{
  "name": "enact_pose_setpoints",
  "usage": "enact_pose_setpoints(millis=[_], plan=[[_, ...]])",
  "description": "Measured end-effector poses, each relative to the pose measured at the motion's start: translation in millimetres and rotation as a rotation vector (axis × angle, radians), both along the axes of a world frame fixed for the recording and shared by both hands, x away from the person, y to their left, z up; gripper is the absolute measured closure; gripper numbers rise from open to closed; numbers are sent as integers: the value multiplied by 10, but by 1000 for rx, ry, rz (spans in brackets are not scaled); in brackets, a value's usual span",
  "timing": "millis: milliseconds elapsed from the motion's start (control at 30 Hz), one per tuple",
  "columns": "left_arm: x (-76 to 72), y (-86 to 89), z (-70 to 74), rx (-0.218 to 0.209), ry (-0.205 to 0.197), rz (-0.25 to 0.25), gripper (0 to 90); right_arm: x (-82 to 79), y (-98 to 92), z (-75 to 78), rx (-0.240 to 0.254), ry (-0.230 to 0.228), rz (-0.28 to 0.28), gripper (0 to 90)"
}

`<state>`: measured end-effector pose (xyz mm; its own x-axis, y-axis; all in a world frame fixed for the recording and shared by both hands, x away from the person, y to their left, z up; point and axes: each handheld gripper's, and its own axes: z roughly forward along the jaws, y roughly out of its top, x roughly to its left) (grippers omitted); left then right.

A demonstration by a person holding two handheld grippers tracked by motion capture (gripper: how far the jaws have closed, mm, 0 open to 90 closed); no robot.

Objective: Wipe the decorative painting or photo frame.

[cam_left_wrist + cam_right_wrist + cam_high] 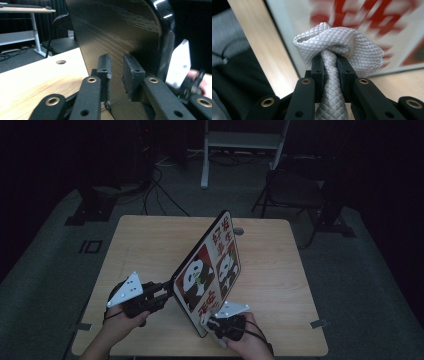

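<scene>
Near edge of the wooden table point(150, 235): the person's right hand point(250, 342) holds the right gripper point(212, 322), grey three-cornered plate on top. In the right gripper view its two black jaws are clamped on a bunched white cloth point(337, 47) with a diamond weave; the cloth bulges above the pads and a twisted tail runs down between them. The bunch sits against the printed face of the board, close to its near lower corner. The print behind the cloth is blurred in that view.

Left of it, also at the near side: the left hand point(117, 327) holds the left gripper point(167, 292), which points right toward the board's left edge. In the left gripper view the jaws stand a little apart with the board's dark edge in the gap. Whether the pads press on it cannot be told from the pictures.

Centre of the table: the panda-print board point(210, 270) stands tilted on its near lower edge, printed face turned right and toward the camera, long axis running from near centre up and away. The face shows two black-and-white pandas on red panels and red characters on white. The back point(120, 35) is black with a visible wood grain and a glossy rounded corner.

Farther: a round hole point(239, 231) in the tabletop lies just past the board's far top corner.

Beyond the table, on the grey carpet: a dark chair point(295, 190) at far right, a white desk frame point(240, 142) at far centre, cables point(160, 185) at far left.
</scene>
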<state>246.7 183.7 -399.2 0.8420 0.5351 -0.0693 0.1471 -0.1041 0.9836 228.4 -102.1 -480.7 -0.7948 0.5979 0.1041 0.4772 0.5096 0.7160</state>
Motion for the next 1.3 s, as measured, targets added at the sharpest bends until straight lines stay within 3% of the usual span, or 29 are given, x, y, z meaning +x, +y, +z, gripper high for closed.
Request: enact_pose_setpoints(millis=[67, 167, 333, 500, 700, 1100, 1233, 1300], plan=[[-5, -12, -2, -5, 0, -4, 731, -2, -27, 60, 21, -12, -7, 782], [-28, -62, -6, -2, -3, -23, 732, -31, -156, 418, 120, -103, -40, 782], [-63, -127, -6, 7, -6, -47, 731, -125, -240, 780, 237, -176, -25, 781], [-94, -186, -10, 19, -4, -70, 731, -266, -256, 1038, 297, -239, 5, 781], [-114, -238, -15, 24, -7, -85, 730, -392, -222, 1180, 341, -274, 52, 780], [-140, -278, -15, 31, -11, -85, 730, -434, -89, 1238, 396, -277, 118, 768], [-143, -292, -21, 36, -8, -87, 730, -463, -17, 1294, 415, -289, 146, 699], [-146, -301, -25, 36, -7, -85, 730, -465, 16, 1307, 395, -317, 139, 678]])
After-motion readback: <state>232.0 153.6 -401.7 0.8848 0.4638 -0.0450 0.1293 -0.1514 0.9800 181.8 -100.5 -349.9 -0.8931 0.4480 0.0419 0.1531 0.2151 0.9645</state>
